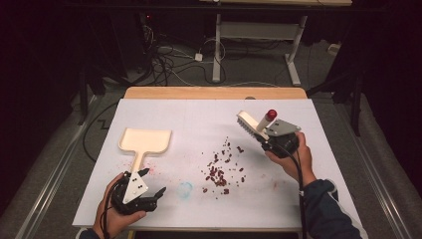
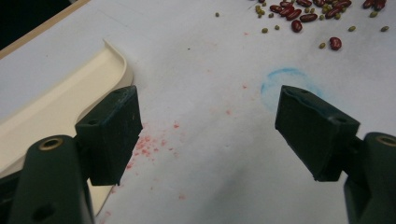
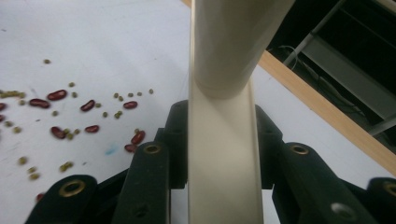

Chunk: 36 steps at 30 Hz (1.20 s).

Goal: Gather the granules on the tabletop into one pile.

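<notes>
**A:** What have I got on the left side?

**B:** I see my left gripper (image 1: 152,185) low over the white table (image 1: 298,199), jaws spread wide with nothing between them. In the left gripper view the cream dustpan (image 2: 51,105) lies just outside the left finger (image 2: 112,133), its raised edge running right beside the pad; whether they touch I cannot tell. A scatter of pink specks (image 2: 149,144) sits just inside that finger, and a faint blue ring (image 2: 289,84) is drawn on the table just ahead of the other finger.

**A:** And the right?

**B:** My right gripper (image 1: 268,141) is clamped on the cream handle of a brush (image 1: 249,123). In the right gripper view the handle (image 3: 224,154) runs straight up between the fingers (image 3: 175,140), both pads pressed against its sides. From the high view the bristle head points away from the hand and the handle's red tip (image 1: 271,114) rises above the fingers.

**A:** Where are the beans?

**B:** The spilled beans (image 1: 219,169), dark red ones mixed with small green ones, lie on the table between the two grippers, well ahead of the left fingers and just beside the right ones.
</notes>
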{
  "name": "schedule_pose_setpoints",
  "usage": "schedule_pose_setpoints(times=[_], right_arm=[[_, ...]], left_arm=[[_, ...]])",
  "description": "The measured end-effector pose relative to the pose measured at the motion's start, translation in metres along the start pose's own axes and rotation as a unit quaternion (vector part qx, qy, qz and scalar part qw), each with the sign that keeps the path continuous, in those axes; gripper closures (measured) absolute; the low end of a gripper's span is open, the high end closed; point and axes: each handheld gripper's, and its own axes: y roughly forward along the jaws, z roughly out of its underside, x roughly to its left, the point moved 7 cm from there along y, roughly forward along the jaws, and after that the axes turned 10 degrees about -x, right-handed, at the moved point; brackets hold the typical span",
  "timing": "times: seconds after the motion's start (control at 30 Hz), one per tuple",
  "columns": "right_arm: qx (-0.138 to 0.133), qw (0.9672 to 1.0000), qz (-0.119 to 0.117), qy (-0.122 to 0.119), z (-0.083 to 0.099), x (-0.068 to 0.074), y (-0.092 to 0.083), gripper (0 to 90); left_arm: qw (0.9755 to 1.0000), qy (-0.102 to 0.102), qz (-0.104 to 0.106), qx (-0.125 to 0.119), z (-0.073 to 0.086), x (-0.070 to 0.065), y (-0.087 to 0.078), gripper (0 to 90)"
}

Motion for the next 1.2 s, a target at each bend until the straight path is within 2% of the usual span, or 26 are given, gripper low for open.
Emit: schedule_pose_setpoints(times=[0.03,0.07,0.17,0.2,0.27,0.37,0.47,0.53,0.6,0.63,0.7,0.77,0.97,1.1,1.13,1.2], right_arm=[[0.000,1.0000,0.000,0.000,0.000,0.000,0.000,67.6],[0.015,0.9997,0.003,-0.017,0.001,0.002,0.016,67.6],[0.035,0.9981,0.009,-0.050,0.003,0.010,0.039,67.7],[0.044,0.9977,0.002,-0.051,0.005,0.015,0.046,67.7],[0.043,0.9978,-0.021,-0.046,0.003,0.026,0.056,67.7],[0.054,0.9952,-0.029,-0.077,-0.002,0.042,0.064,67.8],[0.058,0.9933,-0.048,-0.089,-0.002,0.055,0.070,67.6],[0.063,0.9916,-0.054,-0.099,-0.001,0.060,0.069,67.6],[0.059,0.9911,-0.070,-0.096,-0.001,0.063,0.066,67.5],[0.059,0.9911,-0.070,-0.096,-0.001,0.063,0.066,67.5],[0.045,0.9902,-0.096,-0.091,-0.002,0.065,0.059,67.5],[0.038,0.9890,-0.112,-0.089,-0.002,0.067,0.053,67.5],[0.020,0.9812,-0.163,-0.102,0.001,0.081,0.033,67.4],[0.016,0.9786,-0.174,-0.108,0.003,0.088,0.023,67.3],[0.012,0.9764,-0.184,-0.112,0.004,0.092,0.016,67.3],[0.012,0.9748,-0.189,-0.118,0.004,0.097,0.010,67.3]], left_arm=[[1.0000,-0.001,-0.001,0.001,0.000,0.001,0.000,21.9],[1.0000,0.000,0.000,0.002,0.000,0.001,0.001,21.9],[1.0000,0.003,0.002,0.005,0.001,0.000,0.001,21.9],[1.0000,-0.001,0.002,0.004,0.002,0.000,0.000,21.9],[1.0000,0.002,0.000,0.003,0.003,0.001,-0.001,21.9],[1.0000,0.001,-0.002,0.005,0.004,0.002,-0.003,21.9],[1.0000,0.000,-0.004,0.005,0.005,0.002,-0.005,21.9],[1.0000,0.001,-0.004,0.006,0.005,0.001,-0.005,21.9],[1.0000,0.001,-0.004,0.009,0.006,0.001,-0.006,21.9],[1.0000,0.001,-0.004,0.009,0.006,0.001,-0.006,21.9],[0.9999,0.001,-0.003,0.010,0.007,0.001,-0.006,21.9],[1.0000,0.001,-0.002,0.009,0.006,0.001,-0.006,21.9],[0.9999,0.003,0.002,0.012,0.006,-0.001,-0.005,21.9],[0.9999,0.002,0.005,0.011,0.005,-0.001,-0.004,21.9],[0.9999,0.002,0.006,0.011,0.005,-0.002,-0.004,21.9],[0.9999,0.002,0.006,0.011,0.005,-0.002,-0.003,21.9]])
